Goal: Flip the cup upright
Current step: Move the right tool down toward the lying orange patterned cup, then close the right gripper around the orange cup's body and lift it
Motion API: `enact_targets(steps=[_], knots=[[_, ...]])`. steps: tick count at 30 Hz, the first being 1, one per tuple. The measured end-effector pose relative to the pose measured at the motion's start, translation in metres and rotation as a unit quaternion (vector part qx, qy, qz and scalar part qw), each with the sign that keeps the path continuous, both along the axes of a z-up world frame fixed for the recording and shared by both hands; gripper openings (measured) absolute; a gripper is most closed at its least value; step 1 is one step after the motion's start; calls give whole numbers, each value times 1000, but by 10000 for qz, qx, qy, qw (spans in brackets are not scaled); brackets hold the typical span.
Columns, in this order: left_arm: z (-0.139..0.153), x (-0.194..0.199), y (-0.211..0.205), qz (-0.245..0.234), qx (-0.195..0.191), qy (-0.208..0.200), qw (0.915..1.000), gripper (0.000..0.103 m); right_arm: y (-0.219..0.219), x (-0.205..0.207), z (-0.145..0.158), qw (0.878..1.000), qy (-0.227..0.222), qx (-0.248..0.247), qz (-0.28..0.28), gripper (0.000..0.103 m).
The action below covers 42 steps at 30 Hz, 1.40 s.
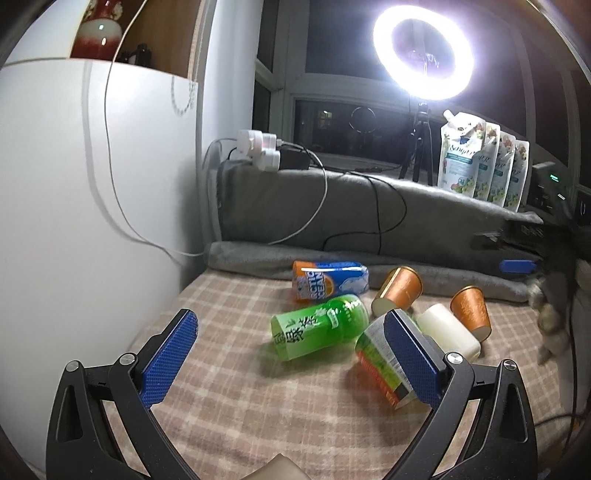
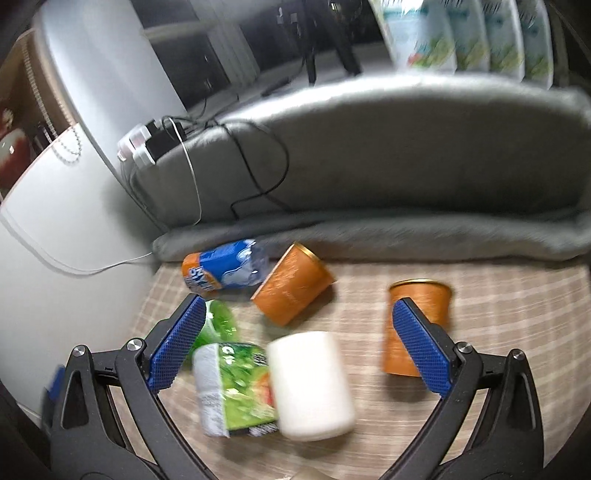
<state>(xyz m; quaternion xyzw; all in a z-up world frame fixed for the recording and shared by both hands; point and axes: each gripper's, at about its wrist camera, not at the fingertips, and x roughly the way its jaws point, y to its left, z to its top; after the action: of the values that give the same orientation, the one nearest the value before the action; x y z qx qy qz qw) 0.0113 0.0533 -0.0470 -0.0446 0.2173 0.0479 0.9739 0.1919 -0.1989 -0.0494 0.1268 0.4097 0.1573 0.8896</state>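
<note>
Both grippers wide open, empty. Your right gripper [image 2: 299, 343] looks down on the white cup [image 2: 310, 384], lying on its side at lower centre; square up, pinch mid-body, then tip it upright.

A home: grey blanket [image 1: 332, 206], vase [image 1: 96, 31] (shelved), ring light [image 1: 423, 48].

**Things around the checked cloth**

A green bottle [image 1: 320, 325] lies on its side on the checked cloth [image 1: 236, 398]. A blue and orange bottle [image 1: 330, 278] lies farther back, by the gray blanket [image 1: 332, 206]. A green carton [image 1: 382, 360] lies near a white roll [image 1: 448, 330]. A bright ring light [image 1: 423, 48] shines far away. Four pouches [image 1: 484, 162] stand to the right. A white plug block [image 1: 258, 146] sits far left.
</note>
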Motion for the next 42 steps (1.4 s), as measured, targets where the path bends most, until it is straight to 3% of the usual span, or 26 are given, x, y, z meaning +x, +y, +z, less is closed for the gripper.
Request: enact_targets(steps=[5,10,16,32,34,42], knots=[[-10,-3,7,58,-36,123,9999,101,12,35,-23,9964,741,402,-86,103],[-15,-5,20,266,-111,185,9994,101,18,70,-61,9814,1641,937,-327,96],[-17,-7,34,429,-158,155,9988,101,33,95,-91,9722,2111,904,-463,93],[-20,-7,52,643,-201,167,9976,101,71,138,-131,9581,2732,633,-577,83],[-20,-7,53,662,-200,163,9975,101,77,141,-134,9577,2762,581,-567,73],[-19,-8,55,690,-184,155,9973,101,92,144,-138,9595,2693,587,-578,70]])
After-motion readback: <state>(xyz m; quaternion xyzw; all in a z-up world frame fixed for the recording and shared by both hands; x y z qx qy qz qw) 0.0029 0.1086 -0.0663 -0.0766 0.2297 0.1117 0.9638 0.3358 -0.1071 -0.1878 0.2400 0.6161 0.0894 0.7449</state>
